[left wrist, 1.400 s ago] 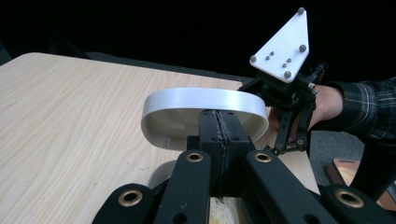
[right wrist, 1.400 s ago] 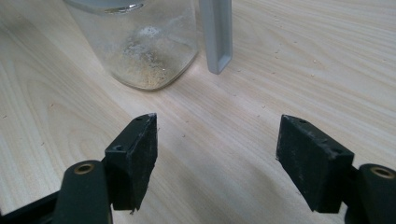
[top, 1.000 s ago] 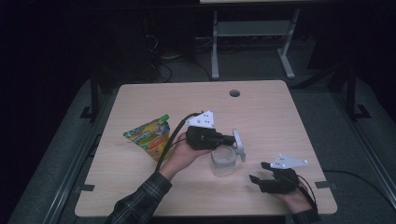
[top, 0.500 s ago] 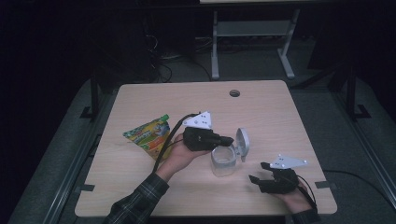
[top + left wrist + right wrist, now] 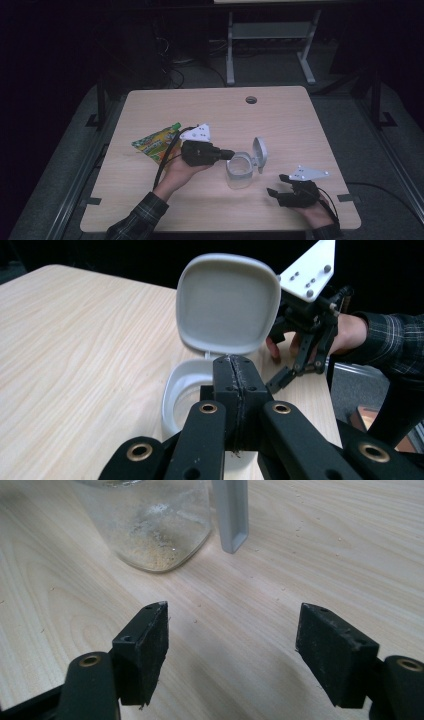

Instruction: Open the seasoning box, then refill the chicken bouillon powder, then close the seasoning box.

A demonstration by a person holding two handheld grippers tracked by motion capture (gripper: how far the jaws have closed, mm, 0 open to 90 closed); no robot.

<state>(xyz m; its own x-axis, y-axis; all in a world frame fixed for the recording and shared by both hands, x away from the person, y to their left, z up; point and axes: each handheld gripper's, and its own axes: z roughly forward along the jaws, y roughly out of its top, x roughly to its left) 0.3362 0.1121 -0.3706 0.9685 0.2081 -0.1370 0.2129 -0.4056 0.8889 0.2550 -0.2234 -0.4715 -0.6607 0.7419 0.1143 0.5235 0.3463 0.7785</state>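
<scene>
Dark floor surrounds a pale wooden desk (image 5: pixel 150 210) with a round hole (image 5: pixel 251 100) near its far edge.

On the left gripper (image 5: pixel 235 377), the fingers (image 5: pixel 222 385) are pressed flat together with nothing between them. Their tips sit just over the near rim of the jar (image 5: pixel 239 171), at the edge of its open mouth; whether they touch the rim I cannot tell. That jar is clear, stands upright near the middle of the desk, and holds a little pale grit at the bottom. Its grey lid (image 5: pixel 261 153) is hinged open and stands up on the far side from the left gripper. The left hand (image 5: pixel 181 170) comes in from the near-left, a plaid sleeve (image 5: pixel 134 225) behind it and a black cable (image 5: pixel 165 162) looping back.

On the right gripper (image 5: pixel 232 645), the fingers (image 5: pixel 145 645) stand wide apart, empty, low over bare wood. They point at the jar and are apart from it. The right hand (image 5: pixel 314 212) rests at the near-right edge.

Behind the left gripper a green and yellow pouch (image 5: pixel 155 142) lies flat on the desk.
</scene>
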